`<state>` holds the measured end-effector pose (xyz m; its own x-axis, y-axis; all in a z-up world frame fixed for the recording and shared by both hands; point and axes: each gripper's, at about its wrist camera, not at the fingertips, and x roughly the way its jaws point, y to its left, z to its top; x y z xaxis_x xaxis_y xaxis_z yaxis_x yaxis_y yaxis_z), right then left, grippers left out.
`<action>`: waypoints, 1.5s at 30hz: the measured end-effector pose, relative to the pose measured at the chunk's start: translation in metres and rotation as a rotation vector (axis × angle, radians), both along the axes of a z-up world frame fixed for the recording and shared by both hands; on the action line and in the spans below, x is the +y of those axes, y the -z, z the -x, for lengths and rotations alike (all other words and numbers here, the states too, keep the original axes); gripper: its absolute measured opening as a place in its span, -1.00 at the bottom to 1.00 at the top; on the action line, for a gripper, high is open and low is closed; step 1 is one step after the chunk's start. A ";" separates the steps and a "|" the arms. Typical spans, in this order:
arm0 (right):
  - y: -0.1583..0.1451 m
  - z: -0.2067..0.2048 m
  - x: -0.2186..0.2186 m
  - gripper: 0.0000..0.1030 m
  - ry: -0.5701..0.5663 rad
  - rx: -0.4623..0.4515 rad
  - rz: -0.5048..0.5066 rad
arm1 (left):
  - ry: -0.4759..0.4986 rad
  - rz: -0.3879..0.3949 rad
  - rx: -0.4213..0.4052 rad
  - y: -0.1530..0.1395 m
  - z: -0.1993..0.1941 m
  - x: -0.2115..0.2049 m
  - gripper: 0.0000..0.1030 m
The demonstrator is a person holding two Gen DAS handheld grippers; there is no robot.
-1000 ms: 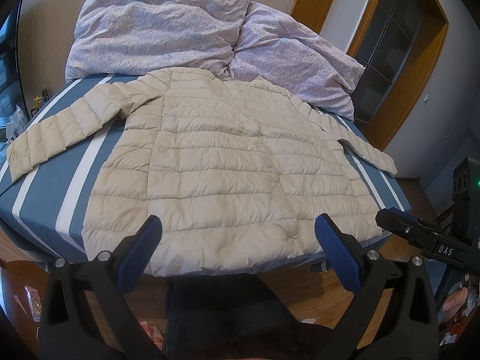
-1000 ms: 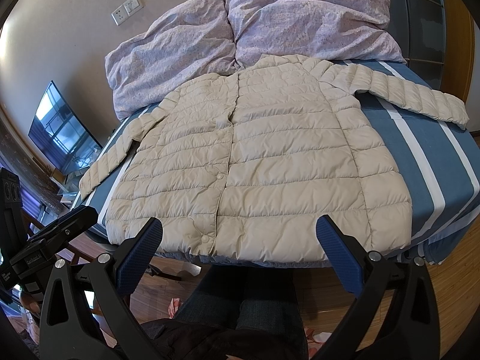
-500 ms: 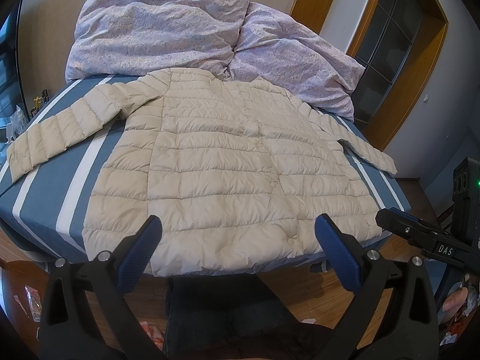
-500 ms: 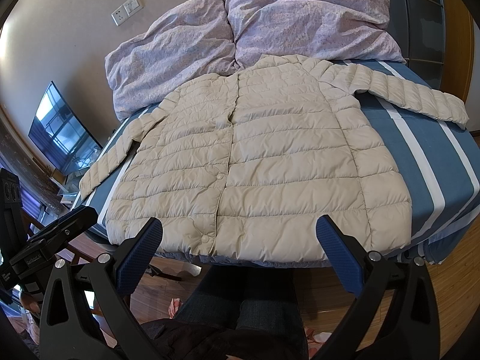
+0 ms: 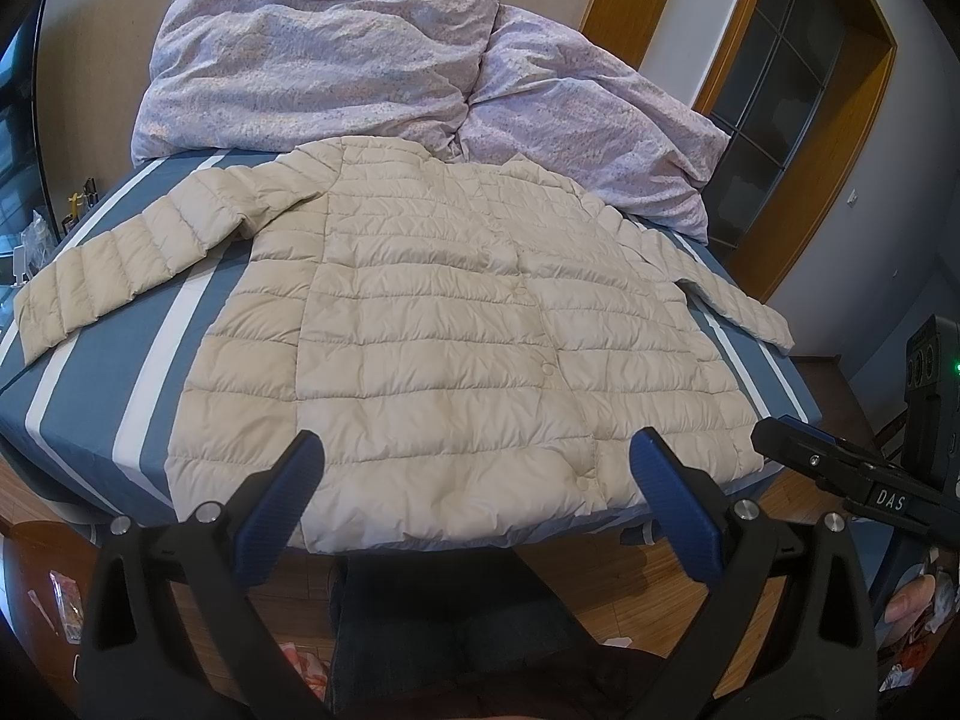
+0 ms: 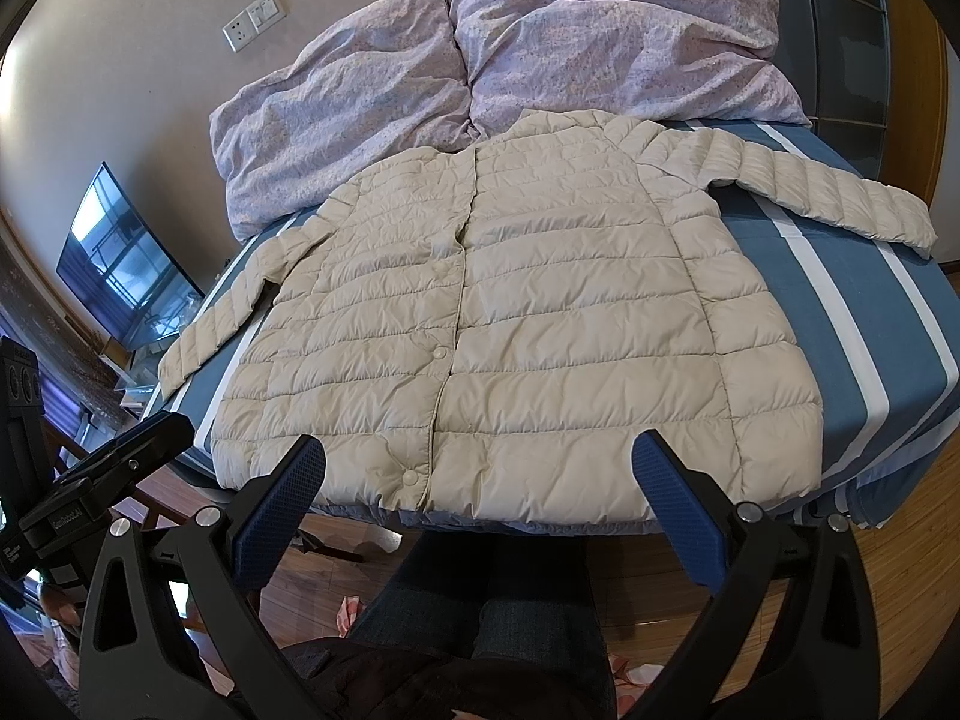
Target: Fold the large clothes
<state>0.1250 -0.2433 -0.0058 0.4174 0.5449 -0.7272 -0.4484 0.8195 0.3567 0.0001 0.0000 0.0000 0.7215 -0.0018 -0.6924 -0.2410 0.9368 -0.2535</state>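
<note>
Left wrist view shows nothing has shifted over the last second: jacket (image 5: 456,336) lies flat on the bed (image 5: 90,384), left gripper (image 5: 474,498) and right gripper (image 6: 480,498) gaping, empty; folding unstarted.

White letters "DAS" mark the right tongs (image 5: 780,441).

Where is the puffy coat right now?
The puffy coat lies spread flat on the striped bed, just in front of the purple pillows, in the middle of both views.
</note>
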 end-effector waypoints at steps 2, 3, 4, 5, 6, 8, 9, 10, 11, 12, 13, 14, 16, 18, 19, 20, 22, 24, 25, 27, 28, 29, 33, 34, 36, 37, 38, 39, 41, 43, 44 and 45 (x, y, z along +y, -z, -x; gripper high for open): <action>0.000 0.000 0.000 0.97 0.000 0.000 0.000 | -0.001 0.000 0.000 0.000 0.000 0.000 0.96; 0.000 0.000 0.000 0.97 0.000 0.000 0.000 | 0.000 0.000 0.000 0.000 0.000 0.000 0.96; 0.000 0.000 0.000 0.97 0.000 0.000 0.000 | 0.000 0.001 0.000 0.000 0.000 0.000 0.96; 0.000 0.000 0.000 0.97 0.000 0.001 0.000 | -0.001 0.000 0.000 0.000 0.000 0.000 0.96; 0.000 0.000 0.000 0.97 0.000 0.000 0.000 | -0.001 0.000 0.000 0.000 0.000 0.000 0.96; 0.000 0.000 0.000 0.97 0.000 -0.001 0.000 | -0.001 0.000 -0.001 0.000 0.000 0.000 0.96; 0.000 -0.001 0.000 0.97 0.000 -0.001 0.000 | -0.001 0.000 -0.001 0.000 0.000 0.000 0.96; 0.000 -0.001 0.000 0.97 0.000 -0.001 -0.001 | -0.001 0.000 -0.001 0.000 0.000 0.000 0.96; -0.001 -0.002 0.000 0.97 0.000 -0.002 0.000 | -0.001 0.000 -0.001 0.000 0.000 0.000 0.96; -0.001 -0.002 0.000 0.97 0.001 -0.001 0.000 | -0.001 0.000 -0.001 0.000 0.000 0.000 0.96; -0.001 -0.002 0.000 0.97 0.001 -0.002 -0.001 | -0.001 0.000 -0.001 0.000 0.000 0.000 0.96; -0.001 -0.003 0.000 0.97 0.001 -0.001 -0.001 | -0.001 0.000 -0.001 0.000 0.000 0.000 0.96; -0.001 -0.004 0.000 0.97 0.002 -0.001 0.000 | -0.002 0.000 0.000 0.000 0.000 0.000 0.96; -0.001 -0.005 0.000 0.97 0.004 0.000 0.001 | -0.002 0.000 0.001 0.000 0.000 0.000 0.96; 0.000 -0.006 -0.001 0.97 0.006 0.001 0.002 | -0.003 -0.001 0.002 0.000 -0.001 0.000 0.96; 0.000 -0.011 -0.002 0.97 0.009 0.003 0.002 | -0.005 -0.001 0.005 0.001 -0.002 0.001 0.96; 0.001 -0.015 -0.001 0.97 0.015 0.006 0.006 | -0.008 -0.001 0.010 0.002 -0.005 0.000 0.96; 0.003 -0.019 0.001 0.97 0.020 0.011 0.010 | -0.012 -0.002 0.015 0.004 -0.012 0.007 0.96; 0.004 -0.021 0.001 0.97 0.022 0.014 0.013 | -0.013 -0.001 0.018 0.003 -0.014 0.008 0.96; 0.006 -0.025 0.001 0.97 0.029 0.017 0.021 | -0.016 -0.003 0.027 0.004 -0.022 0.010 0.96; 0.007 -0.027 0.002 0.97 0.032 0.016 0.027 | -0.019 -0.006 0.031 0.006 -0.025 0.012 0.96; 0.009 -0.030 0.002 0.97 0.038 0.016 0.035 | -0.021 -0.009 0.033 0.008 -0.025 0.014 0.96; 0.017 -0.045 0.001 0.97 0.067 0.015 0.067 | -0.040 -0.045 0.054 0.013 -0.042 0.020 0.96; 0.020 -0.050 0.000 0.97 0.077 0.015 0.074 | -0.048 -0.055 0.061 0.015 -0.047 0.022 0.96; 0.024 -0.061 -0.004 0.97 0.103 0.013 0.087 | -0.063 -0.071 0.075 0.020 -0.059 0.029 0.96; 0.026 -0.067 -0.006 0.97 0.120 0.011 0.094 | -0.070 -0.077 0.083 0.022 -0.065 0.032 0.96; 0.028 -0.075 -0.010 0.97 0.142 0.008 0.104 | -0.078 -0.084 0.090 0.025 -0.070 0.036 0.96; 0.029 -0.081 -0.014 0.97 0.159 0.007 0.113 | -0.086 -0.094 0.100 0.028 -0.077 0.040 0.96; 0.033 -0.097 -0.023 0.97 0.208 0.003 0.138 | -0.102 -0.119 0.114 0.034 -0.089 0.046 0.96; 0.037 -0.114 -0.033 0.97 0.253 -0.001 0.161 | -0.120 -0.154 0.122 0.038 -0.100 0.052 0.96; 0.039 -0.123 -0.040 0.97 0.278 -0.003 0.177 | -0.130 -0.174 0.126 0.040 -0.107 0.056 0.96; 0.042 -0.131 -0.045 0.97 0.299 -0.001 0.190 | -0.140 -0.195 0.131 0.043 -0.114 0.060 0.96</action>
<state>0.2560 -0.2879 -0.0473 0.5385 0.2534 -0.8036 -0.1791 0.9663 0.1847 0.1141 0.0600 -0.0432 0.6092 0.2347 -0.7575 -0.3908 0.9200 -0.0293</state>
